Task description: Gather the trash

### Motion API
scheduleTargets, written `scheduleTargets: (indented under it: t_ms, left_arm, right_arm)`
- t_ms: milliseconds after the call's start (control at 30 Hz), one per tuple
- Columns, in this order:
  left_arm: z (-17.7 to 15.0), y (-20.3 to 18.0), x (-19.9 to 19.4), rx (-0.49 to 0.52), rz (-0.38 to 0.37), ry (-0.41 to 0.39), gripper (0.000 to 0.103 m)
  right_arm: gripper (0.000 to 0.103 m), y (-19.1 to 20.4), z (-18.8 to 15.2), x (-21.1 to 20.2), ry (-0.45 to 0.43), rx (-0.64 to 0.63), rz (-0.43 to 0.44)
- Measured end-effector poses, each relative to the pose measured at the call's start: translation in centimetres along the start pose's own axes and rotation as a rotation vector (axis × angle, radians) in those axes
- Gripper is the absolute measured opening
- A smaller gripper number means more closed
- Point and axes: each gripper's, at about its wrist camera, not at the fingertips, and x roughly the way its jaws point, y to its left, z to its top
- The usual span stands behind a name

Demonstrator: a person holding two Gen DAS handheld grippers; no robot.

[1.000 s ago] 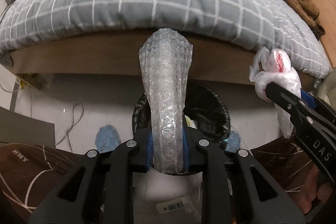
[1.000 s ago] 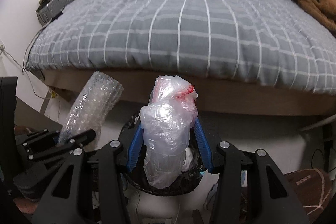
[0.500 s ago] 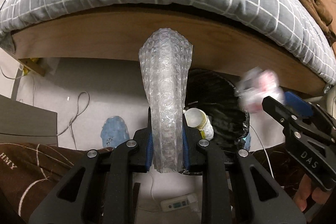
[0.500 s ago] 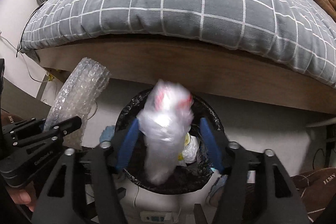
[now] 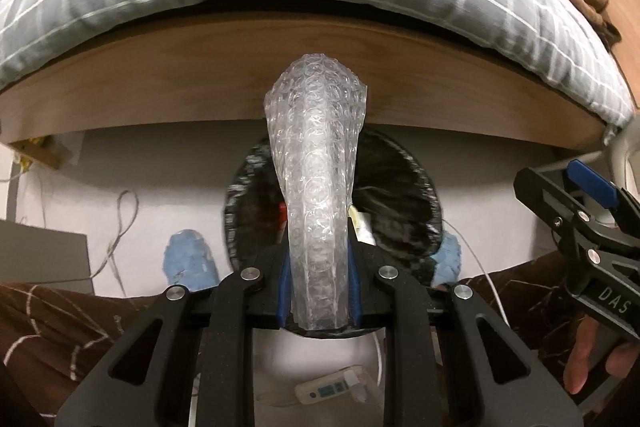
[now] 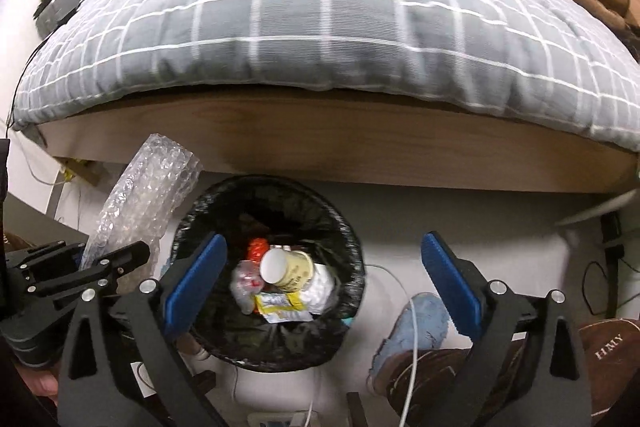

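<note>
My left gripper (image 5: 318,291) is shut on a roll of bubble wrap (image 5: 318,187) that stands up above the black-lined trash bin (image 5: 416,203). The roll also shows in the right wrist view (image 6: 144,199), left of the bin (image 6: 200,215). My right gripper (image 6: 320,279) is open and empty above the bin. The clear plastic bag (image 6: 244,283) lies inside the bin beside a paper cup (image 6: 286,265) and wrappers. In the left wrist view the right gripper (image 5: 576,203) is at the right edge.
The bin stands on a white floor against the wooden bed frame (image 6: 340,143) under a grey checked duvet (image 6: 320,27). Blue slippers (image 5: 188,263) (image 6: 416,327), white cables (image 6: 412,347), a power strip (image 5: 332,389) and a brown blanket (image 5: 60,327) lie around it.
My right gripper opened and the plastic bag dropped into the bin. Both grippers moved closer to the bin; the left one still holds the bubble wrap.
</note>
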Motion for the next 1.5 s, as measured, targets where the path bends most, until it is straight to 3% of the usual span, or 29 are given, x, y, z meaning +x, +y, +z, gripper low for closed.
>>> scheduleTargets:
  t_ms: [267,367,500,833,1033,1500]
  left_arm:
    - [0.2,-2.5,0.4,0.04,-0.022,-0.017,0.024]
    - [0.3,-2.4,0.1,0.033,-0.01,-0.036,0.037]
    - [0.3,-1.7,-0.7,0.018,0.012,-0.074,0.064]
    - [1.0,-0.6,-7.6,0.003,0.07,-0.256,0.097]
    - [1.1,-0.8,-13.6,0.009,0.094,-0.375,0.097]
    - [-2.4,-1.2,-21.2,0.003,0.086,-0.451,0.097]
  right_arm:
    - [0.094,-2.1,-0.5,-0.7,-0.014,0.043,-0.02]
    - [0.094,-2.2,-0.4,-0.8,-0.019,0.042,-0.022]
    - [0.094,-1.6,-0.2,-1.6,-0.033,0.029,-0.024]
    - [0.094,-0.2,1.4,-6.2,-0.125,-0.001,-0.025]
    - [0.095,0.4,2.1,-10.9,-0.209,-0.004,-0.032]
    - [0.095,1.3,0.6,-20.7,-0.366,-0.005,-0.044]
